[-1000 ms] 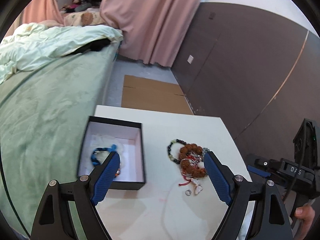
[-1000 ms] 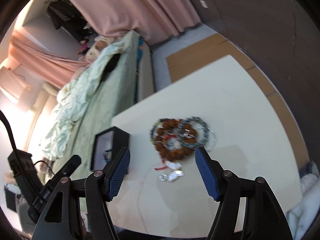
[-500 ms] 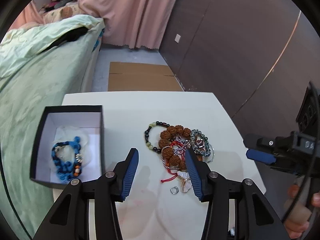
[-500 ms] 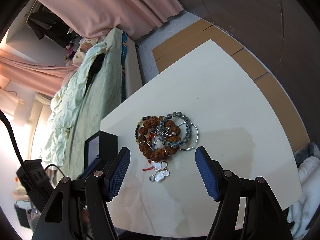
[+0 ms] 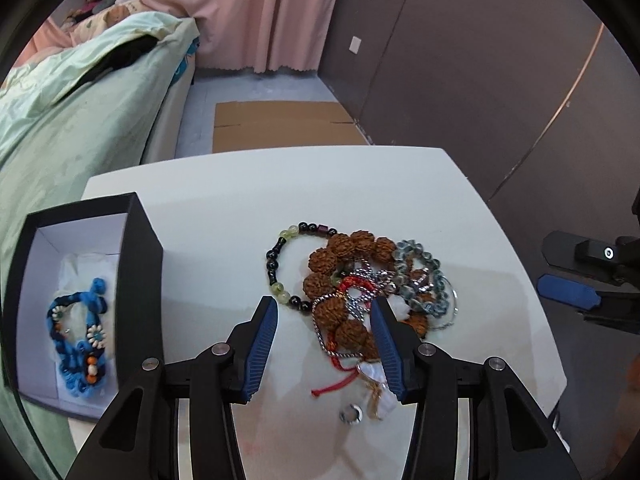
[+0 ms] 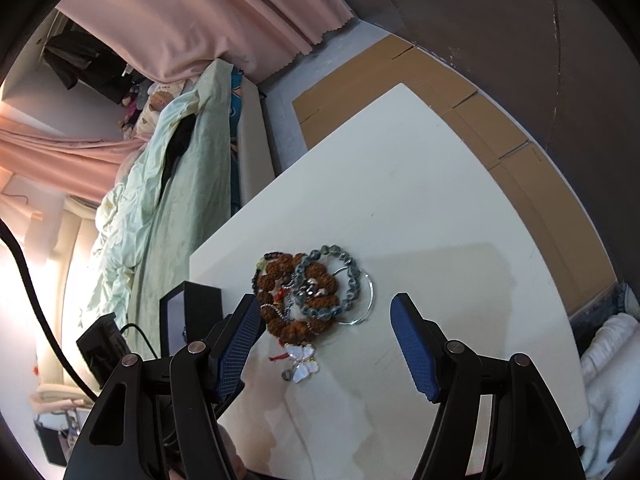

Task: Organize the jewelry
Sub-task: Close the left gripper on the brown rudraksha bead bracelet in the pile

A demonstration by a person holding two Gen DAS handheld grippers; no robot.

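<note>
A tangled pile of bracelets (image 5: 360, 292) lies on the white table (image 5: 280, 192): brown seed beads, a dark and green bead bracelet (image 5: 280, 264), grey-blue beads, a red cord and a butterfly pendant (image 6: 304, 364). A black box (image 5: 136, 272) at the left holds a blue bracelet (image 5: 80, 340). My left gripper (image 5: 324, 312) is open and empty, its fingers astride the near edge of the pile. My right gripper (image 6: 324, 312) is open and empty, above the pile (image 6: 308, 292); it shows at the right edge of the left wrist view (image 5: 568, 292).
A bed with a green cover (image 5: 80, 120) runs along the table's left side. Flat cardboard (image 5: 280, 128) lies on the floor beyond the table. A dark wall (image 5: 480, 80) stands to the right. A small silver ring (image 5: 351, 414) lies near the table's front.
My left gripper has swung right from over the box to the bracelet pile and its jaws have narrowed. My right gripper has shifted a little, still open.
</note>
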